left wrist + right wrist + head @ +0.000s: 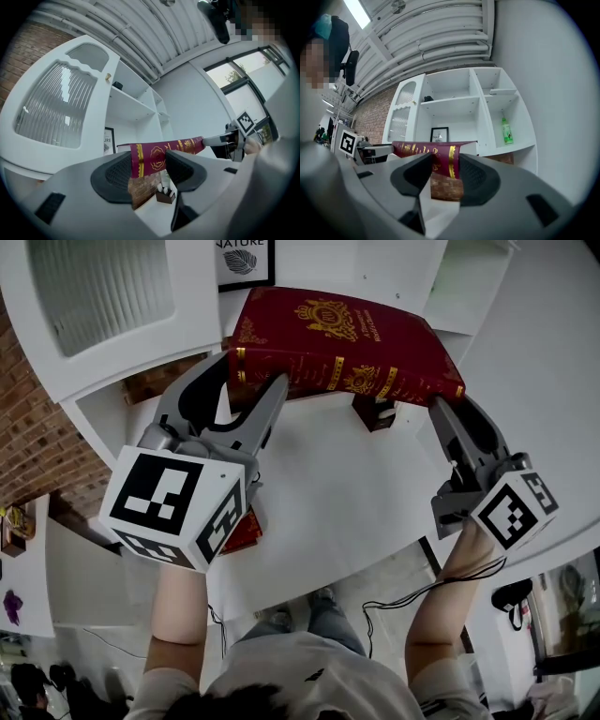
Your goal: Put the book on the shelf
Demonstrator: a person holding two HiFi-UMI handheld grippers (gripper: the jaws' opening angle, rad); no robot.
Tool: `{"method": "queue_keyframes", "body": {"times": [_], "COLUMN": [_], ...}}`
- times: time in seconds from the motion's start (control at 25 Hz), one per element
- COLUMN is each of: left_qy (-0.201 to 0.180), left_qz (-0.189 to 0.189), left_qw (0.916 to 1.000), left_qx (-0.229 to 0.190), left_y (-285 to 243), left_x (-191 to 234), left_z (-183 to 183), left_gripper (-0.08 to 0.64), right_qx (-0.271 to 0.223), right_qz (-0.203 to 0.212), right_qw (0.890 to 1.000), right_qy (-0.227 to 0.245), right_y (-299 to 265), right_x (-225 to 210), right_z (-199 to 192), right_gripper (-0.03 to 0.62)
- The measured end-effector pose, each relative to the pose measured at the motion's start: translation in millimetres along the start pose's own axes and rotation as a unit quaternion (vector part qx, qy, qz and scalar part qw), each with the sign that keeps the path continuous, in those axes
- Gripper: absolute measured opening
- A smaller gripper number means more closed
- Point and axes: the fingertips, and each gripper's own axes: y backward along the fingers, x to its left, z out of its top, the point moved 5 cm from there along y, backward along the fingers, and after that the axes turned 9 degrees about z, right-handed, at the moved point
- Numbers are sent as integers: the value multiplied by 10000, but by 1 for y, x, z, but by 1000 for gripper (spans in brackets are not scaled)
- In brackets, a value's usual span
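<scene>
A thick dark red book [333, 343] with gold ornament hangs level over the white desk [337, 493], carried by its two ends in front of the white shelf unit [459, 108]. My left gripper [251, 377] is shut on the book's left end, and the spine [157, 153] sits between its pads. My right gripper [452, 397] is shut on the right end, where the gold-banded spine [440, 157] fills its jaws. Each gripper view shows the other gripper across the book: the right gripper [229, 139] and the left gripper [365, 150].
The shelf holds a framed picture [439, 134] and a green bottle [505, 130]; its upper compartments look mostly bare. A cabinet door with ribbed glass [103, 287] stands at the left. A small dark holder [373, 412] sits on the desk under the book. Another red item [246, 531] lies below my left gripper.
</scene>
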Motion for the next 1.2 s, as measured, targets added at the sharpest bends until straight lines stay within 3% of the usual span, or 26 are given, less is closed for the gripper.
{"method": "queue_keyframes", "body": {"times": [0.52, 1.2], "left_qy": [-335, -364], "left_qz": [485, 1196], "left_qw": [9982, 9921], "left_qx": [-58, 88], "left_y": [52, 59], "left_x": [-44, -60], "left_z": [-37, -41], "left_gripper": [227, 227], "right_qx": [-325, -433], "right_qz": [495, 1193], "right_qw": [9982, 9918], "right_qy": [-138, -136], "right_y": [39, 27], "right_x": [3, -18], "right_z": [-57, -59], "right_gripper": [178, 175]}}
